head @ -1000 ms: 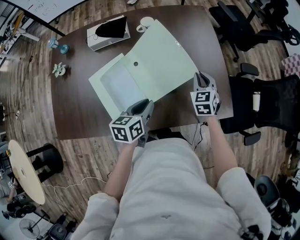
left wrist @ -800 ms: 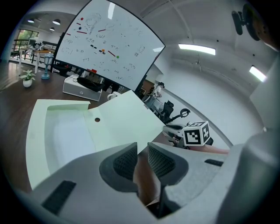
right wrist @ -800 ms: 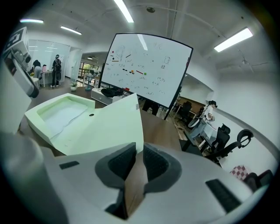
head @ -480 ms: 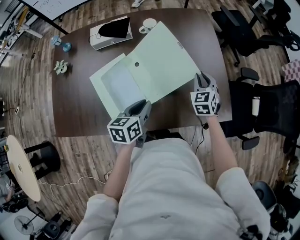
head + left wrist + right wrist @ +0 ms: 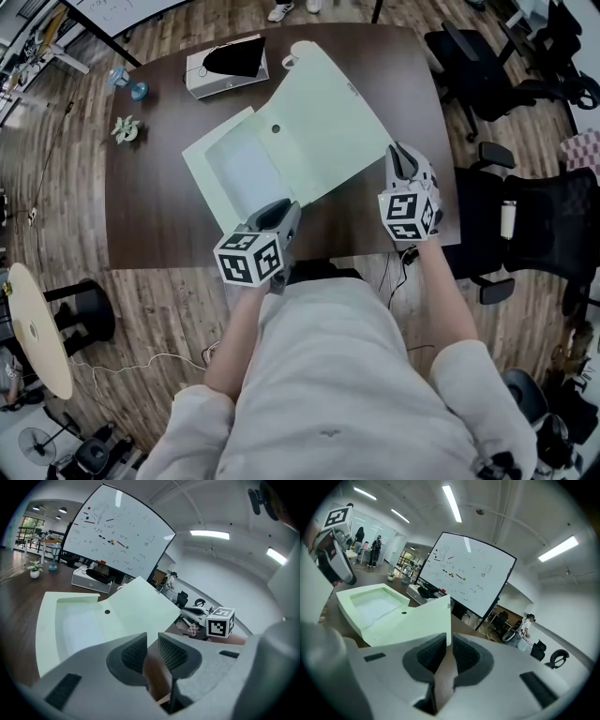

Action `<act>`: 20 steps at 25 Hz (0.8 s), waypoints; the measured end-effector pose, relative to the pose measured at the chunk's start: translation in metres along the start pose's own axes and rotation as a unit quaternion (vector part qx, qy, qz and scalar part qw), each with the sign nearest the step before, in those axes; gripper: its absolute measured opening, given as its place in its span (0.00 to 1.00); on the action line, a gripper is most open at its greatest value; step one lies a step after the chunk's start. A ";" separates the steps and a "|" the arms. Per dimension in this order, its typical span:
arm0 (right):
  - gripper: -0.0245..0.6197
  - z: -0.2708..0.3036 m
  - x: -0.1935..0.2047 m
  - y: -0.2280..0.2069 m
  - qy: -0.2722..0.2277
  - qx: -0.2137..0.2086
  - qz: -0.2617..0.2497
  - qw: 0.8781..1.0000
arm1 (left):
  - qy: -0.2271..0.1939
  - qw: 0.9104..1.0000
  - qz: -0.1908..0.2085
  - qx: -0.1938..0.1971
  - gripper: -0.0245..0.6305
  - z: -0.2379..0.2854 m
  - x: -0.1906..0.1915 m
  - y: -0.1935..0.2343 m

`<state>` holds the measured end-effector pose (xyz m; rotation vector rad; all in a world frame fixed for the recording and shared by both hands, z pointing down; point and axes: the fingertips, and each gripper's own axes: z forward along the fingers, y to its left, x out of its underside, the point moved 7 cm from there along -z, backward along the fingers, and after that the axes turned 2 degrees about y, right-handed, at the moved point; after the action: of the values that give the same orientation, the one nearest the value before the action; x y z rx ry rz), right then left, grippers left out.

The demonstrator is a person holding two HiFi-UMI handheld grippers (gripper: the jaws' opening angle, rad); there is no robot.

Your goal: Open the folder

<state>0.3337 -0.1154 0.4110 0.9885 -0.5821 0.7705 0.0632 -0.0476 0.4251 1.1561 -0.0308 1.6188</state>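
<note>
We are opening the folder at the middle of the bench: the right tool, whose jaws have just been closing, is pinching its raised cover by the corner nearest the right edge, the left tool is idling open and empty, and laying the cover flat is probably coming next.

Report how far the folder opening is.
Done: the cover is raised off the folder, showing its inside. In hand: the right gripper, its jaws just closed further, pinches the cover's corner; the left gripper stands open beside the folder. Left: probably laying the cover fully back.
</note>
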 end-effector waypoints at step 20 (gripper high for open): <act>0.06 -0.036 -0.090 0.046 -0.117 -0.042 -0.046 0.991 | -0.044 0.998 -0.022 -0.030 0.15 -0.030 -0.007 0.014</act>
<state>0.2465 -0.0950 0.3524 1.0268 -0.7592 0.5470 0.0322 -0.0421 0.4113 1.1722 -0.1101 1.5186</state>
